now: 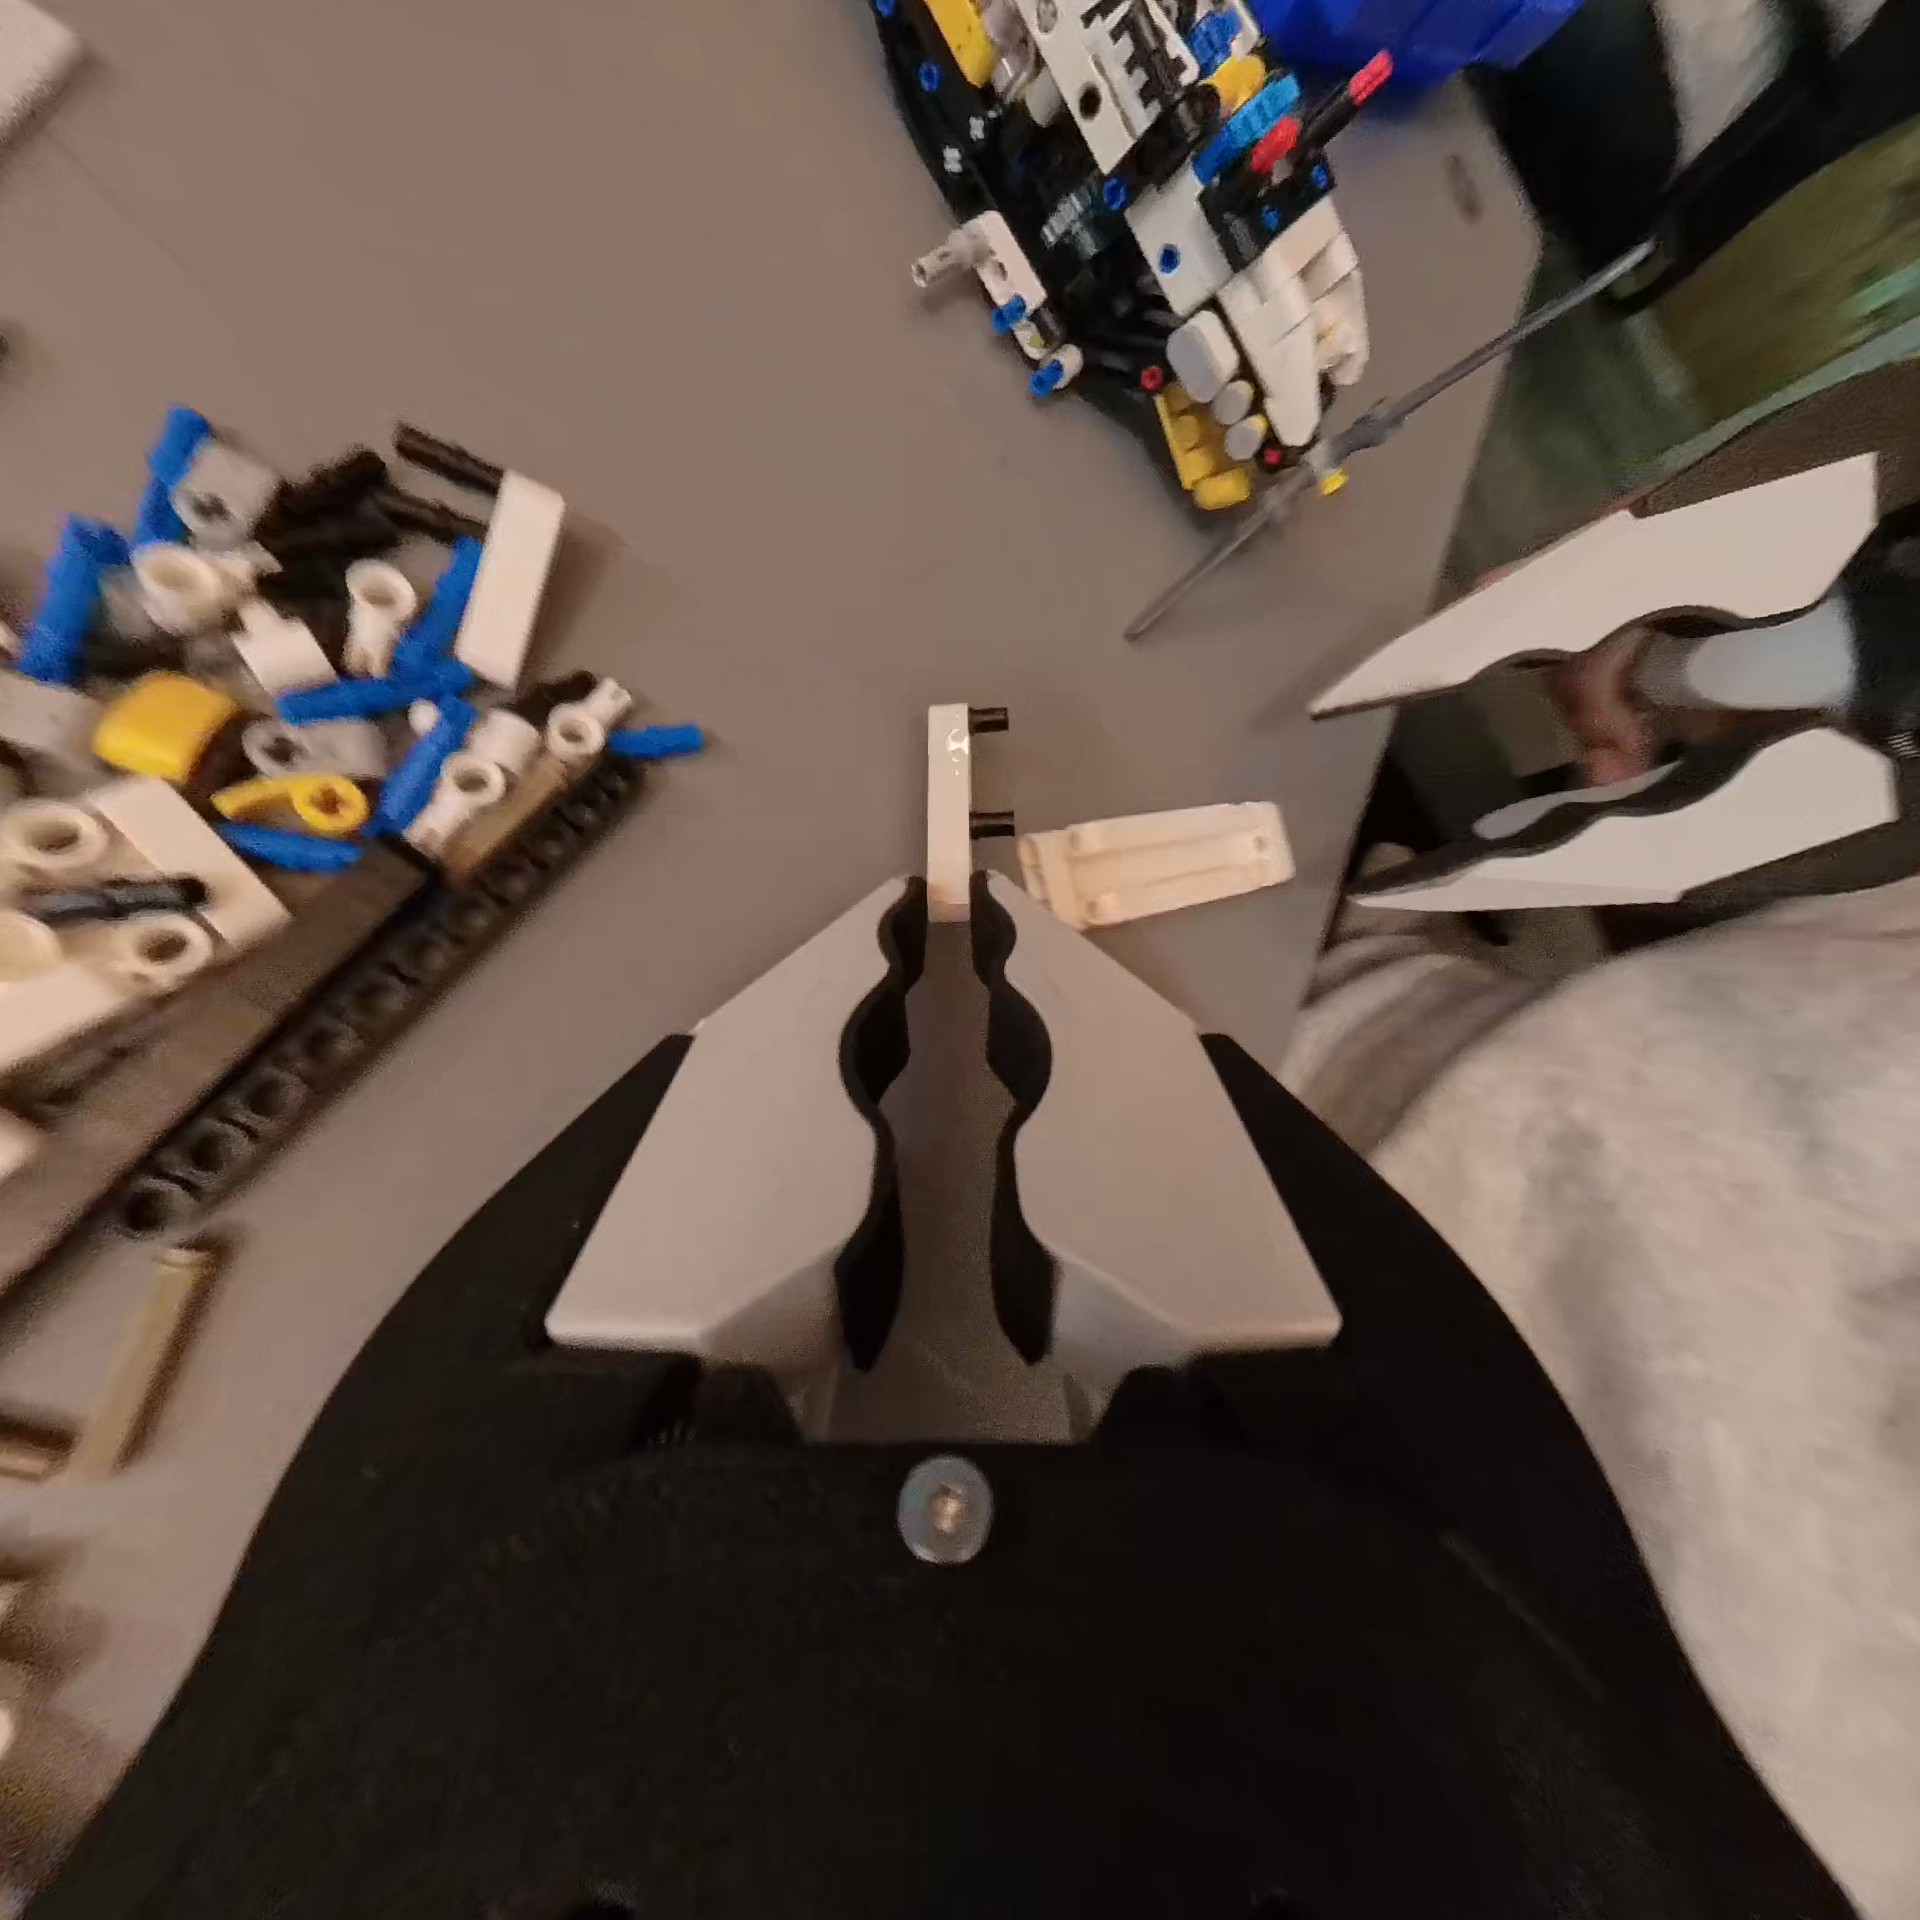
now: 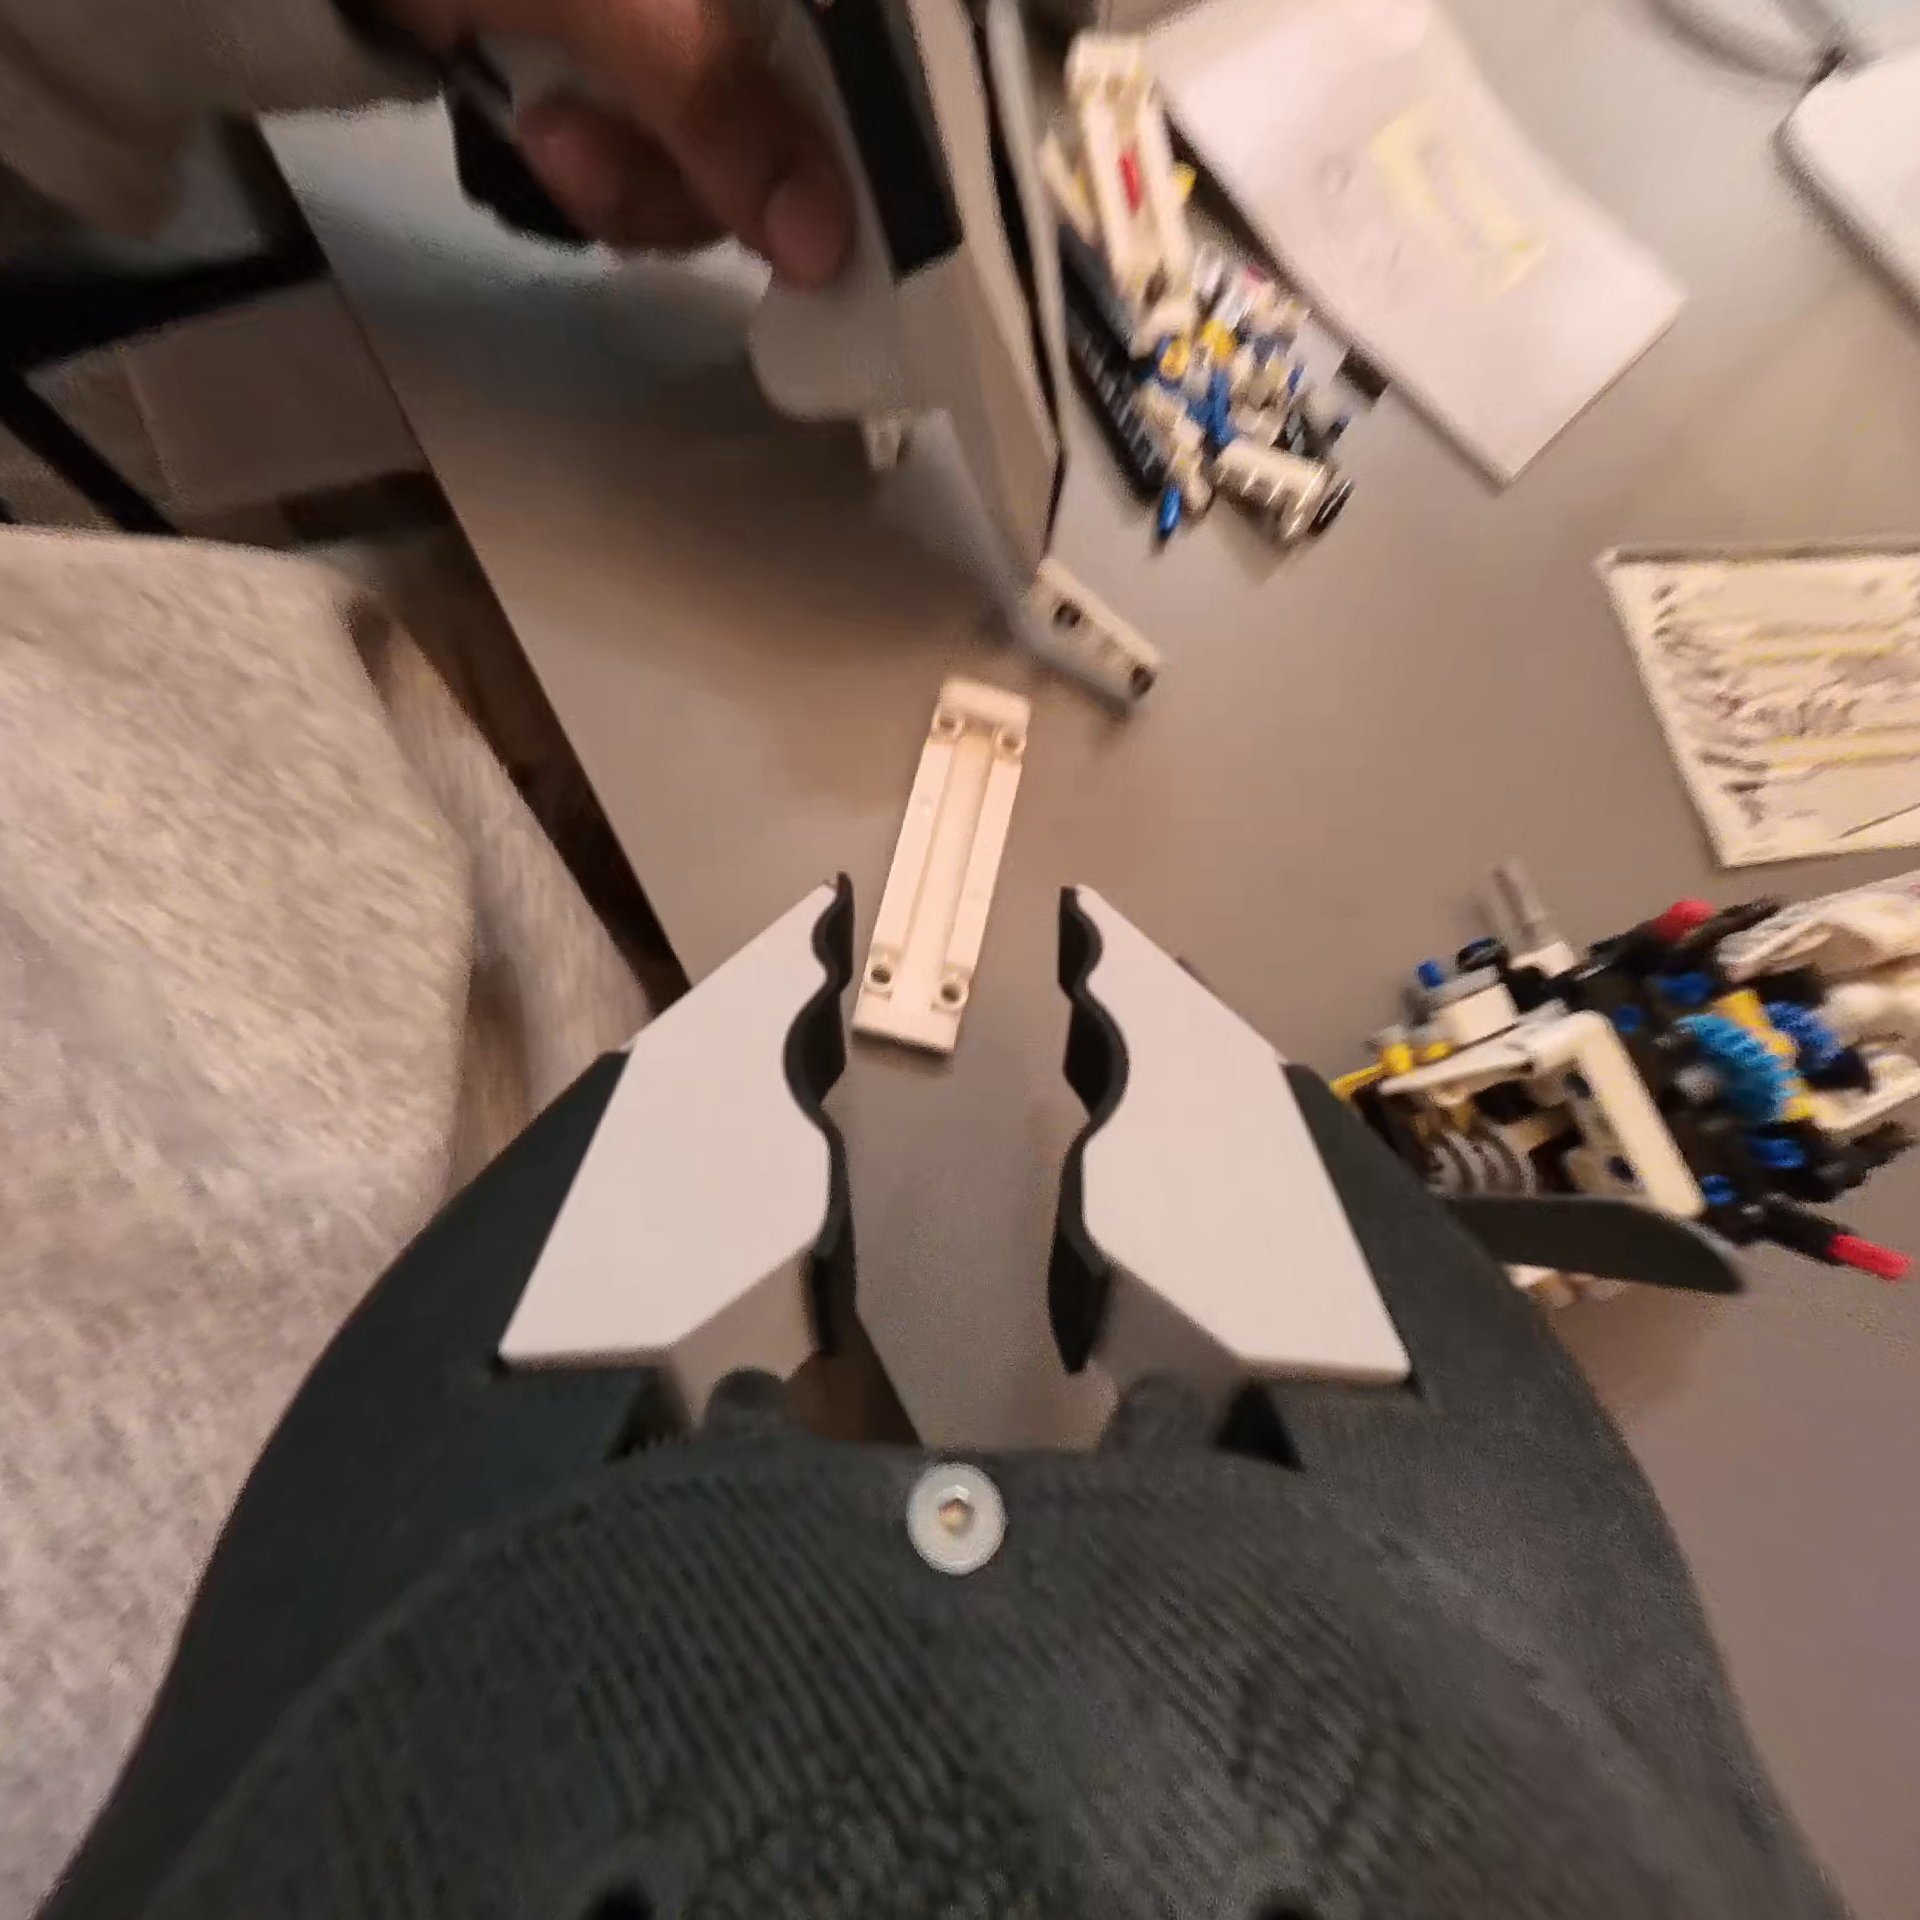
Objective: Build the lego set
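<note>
My left gripper is shut on a white beam with two black pins sticking out of its right side, held above the grey table. A flat cream panel lies on the table just right of it, underside up. In the right wrist view my right gripper is open and empty, its fingers on either side of the near end of that cream panel. The left gripper with the white beam shows beyond it. The part-built model stands at the back; it also shows in the right wrist view.
A pile of loose blue, white, black and yellow pieces lies at the left beside a long black beam. A thin grey axle sticks out by the model. Instruction sheets lie at the right. The table edge runs beside a grey-clothed lap. Across from one pair of fingers to the other is roughly 9 centimeters. The thin grey axle is about 9 centimeters from my right fingertips.
</note>
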